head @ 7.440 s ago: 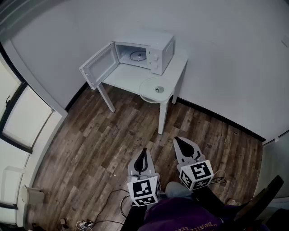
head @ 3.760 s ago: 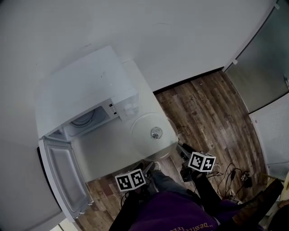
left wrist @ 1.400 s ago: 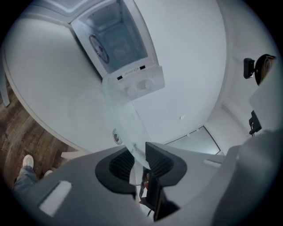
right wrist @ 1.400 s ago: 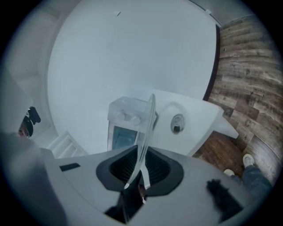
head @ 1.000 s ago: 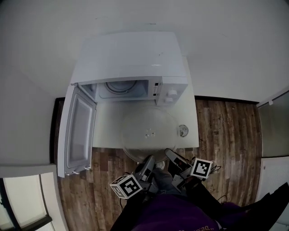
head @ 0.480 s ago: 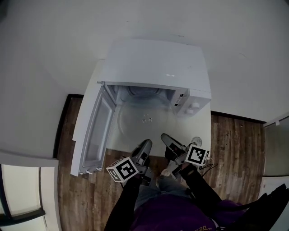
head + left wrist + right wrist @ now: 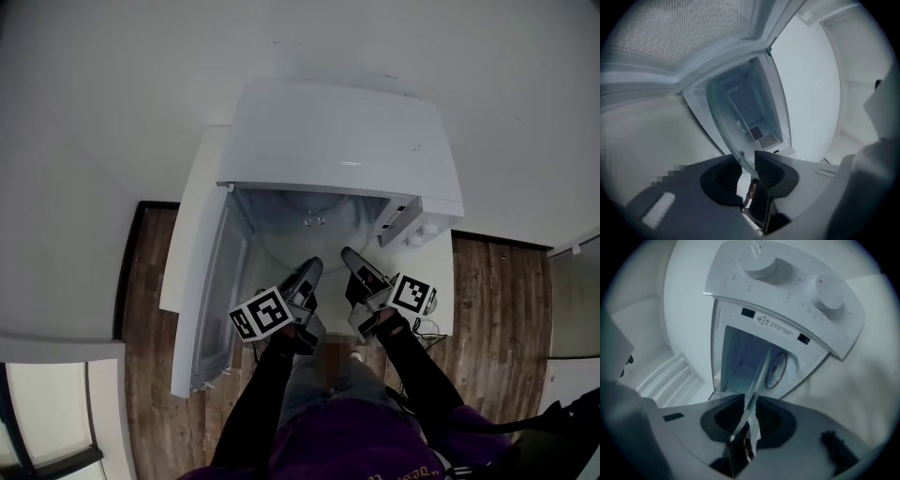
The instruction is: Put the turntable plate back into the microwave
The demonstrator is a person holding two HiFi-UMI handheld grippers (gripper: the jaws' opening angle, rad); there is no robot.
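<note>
Glass plate (image 7: 736, 122), left gripper (image 7: 745, 166) outstretched, gripping rim

No brand, model or number can be read anywhere.

Right gripper view: a small warning triangle (image 7: 761, 320) with one line of fine print beside it is printed on the microwave (image 7: 740, 357) front frame, just under the control panel (image 7: 787, 294). The line is too small to be read.

Faint scale marks are seen around the two knobs (image 7: 759, 261) (image 7: 828, 291); none can be made out.

Head view: black-and-white square code patterns are carried by the left marker cube (image 7: 260, 314) and the right marker cube (image 7: 412, 292), with no letters or digits. Print on the purple garment (image 7: 366, 445) is cut off at the bottom edge and cannot be read.
</note>
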